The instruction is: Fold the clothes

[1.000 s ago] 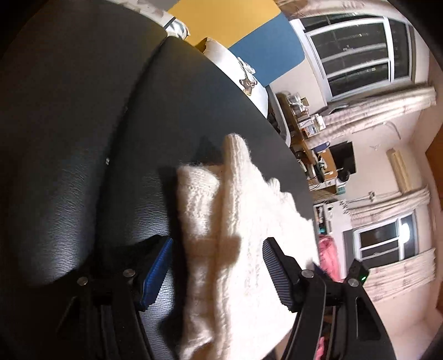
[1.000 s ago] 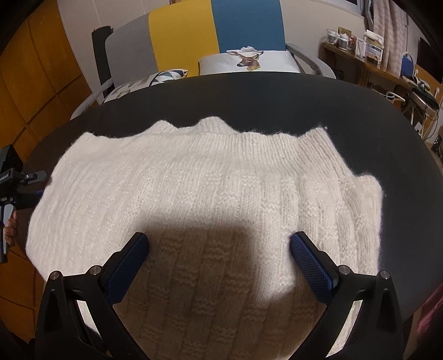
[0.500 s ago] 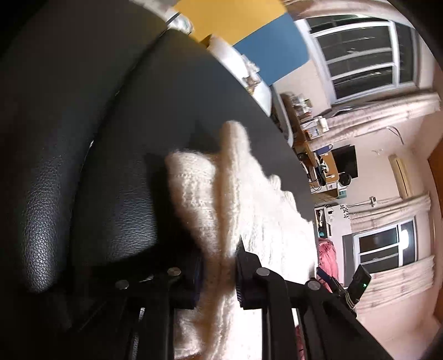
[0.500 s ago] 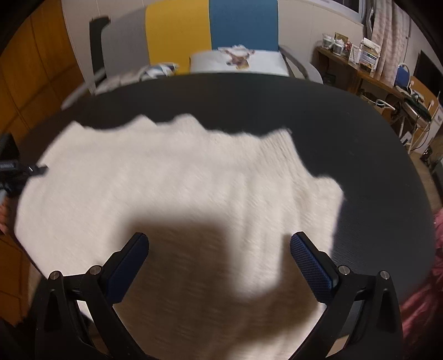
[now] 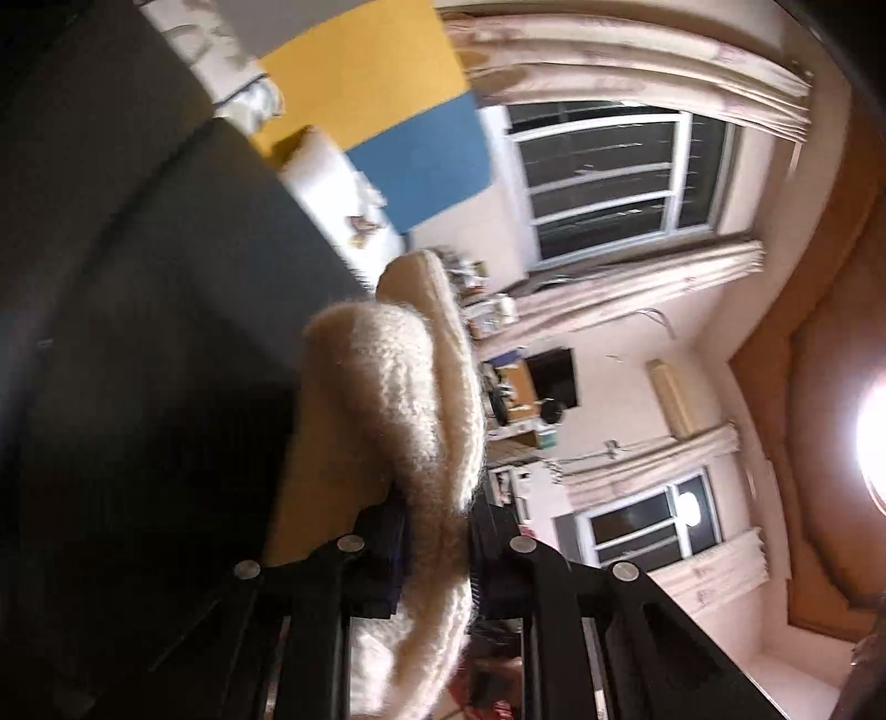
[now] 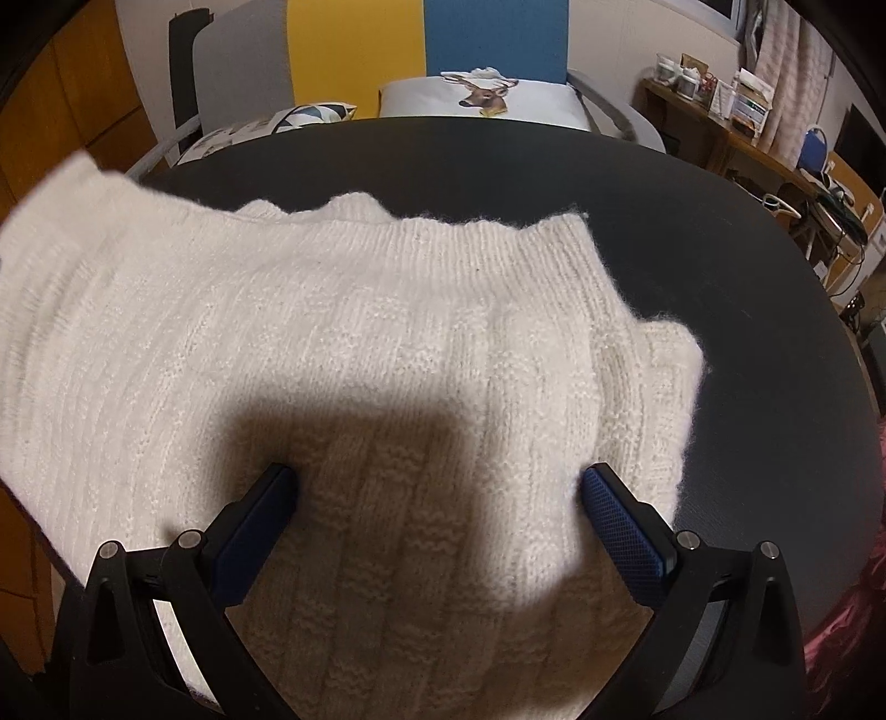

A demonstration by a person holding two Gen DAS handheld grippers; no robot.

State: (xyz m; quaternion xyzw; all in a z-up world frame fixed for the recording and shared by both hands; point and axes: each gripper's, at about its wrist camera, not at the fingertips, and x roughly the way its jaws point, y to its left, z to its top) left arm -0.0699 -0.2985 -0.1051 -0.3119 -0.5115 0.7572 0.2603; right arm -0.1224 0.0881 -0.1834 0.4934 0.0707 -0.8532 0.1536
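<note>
A cream knitted sweater (image 6: pixel 343 343) lies spread on the round black table (image 6: pixel 720 288). Its left edge is raised off the table at the far left of the right wrist view. In the left wrist view my left gripper (image 5: pixel 437 531) is shut on a bunched fold of that sweater (image 5: pixel 398 399), lifted above the dark tabletop (image 5: pixel 138 332). My right gripper (image 6: pixel 437 493) stands open low over the sweater's near part, its blue pads (image 6: pixel 620 526) wide apart, nothing between them.
Behind the table stands a chair with grey, yellow and blue panels (image 6: pixel 354 50) and a deer-print cushion (image 6: pixel 482 94). A cluttered wooden desk (image 6: pixel 775 144) runs along the right wall. Windows with curtains (image 5: pixel 609 183) show in the left wrist view.
My left gripper went from open around the sweater's edge to shut on it, then lifted that edge off the table. My right gripper stayed open over the sweater.
</note>
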